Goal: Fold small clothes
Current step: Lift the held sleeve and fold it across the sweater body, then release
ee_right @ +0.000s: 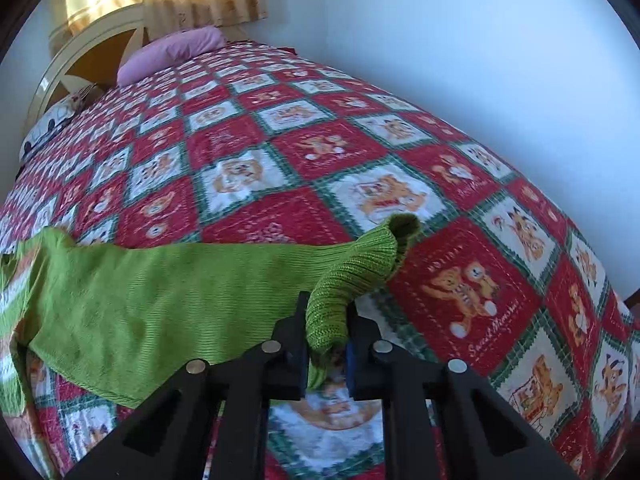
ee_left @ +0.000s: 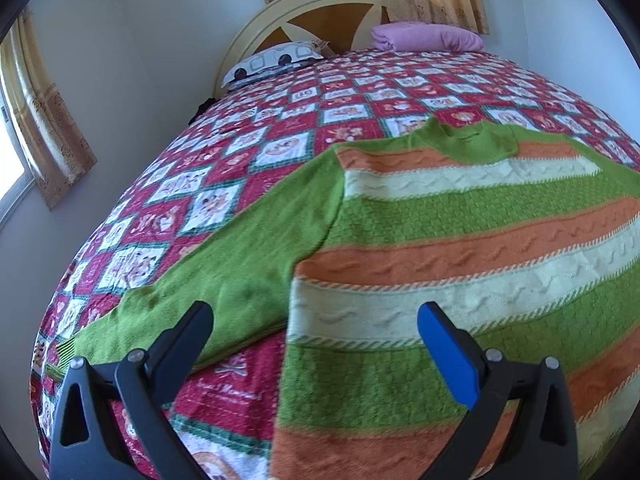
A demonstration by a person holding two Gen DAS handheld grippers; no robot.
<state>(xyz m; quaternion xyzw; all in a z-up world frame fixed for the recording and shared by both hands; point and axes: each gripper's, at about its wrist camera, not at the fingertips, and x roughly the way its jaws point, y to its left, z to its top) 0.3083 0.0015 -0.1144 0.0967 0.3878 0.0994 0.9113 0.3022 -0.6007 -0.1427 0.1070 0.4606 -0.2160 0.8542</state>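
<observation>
A small knitted sweater [ee_left: 460, 240] with green, orange and cream stripes lies flat on the bed, neck toward the headboard. Its plain green left sleeve [ee_left: 224, 280] stretches toward the bed's lower left. My left gripper [ee_left: 316, 320] hovers open above the sweater's lower left part, where sleeve and body meet, nothing between its fingers. In the right wrist view the other green sleeve [ee_right: 160, 300] runs across the quilt, and my right gripper [ee_right: 328, 320] is shut on its ribbed cuff [ee_right: 360, 268], which bunches up between the fingers.
The bed carries a red, white and green checked quilt [ee_right: 312, 148] with bear pictures. A pink pillow [ee_left: 424, 36] and a patterned pillow [ee_left: 272, 60] lie by the headboard [ee_left: 320, 16]. White walls stand close on both sides, with curtains [ee_left: 44, 120] at the windows.
</observation>
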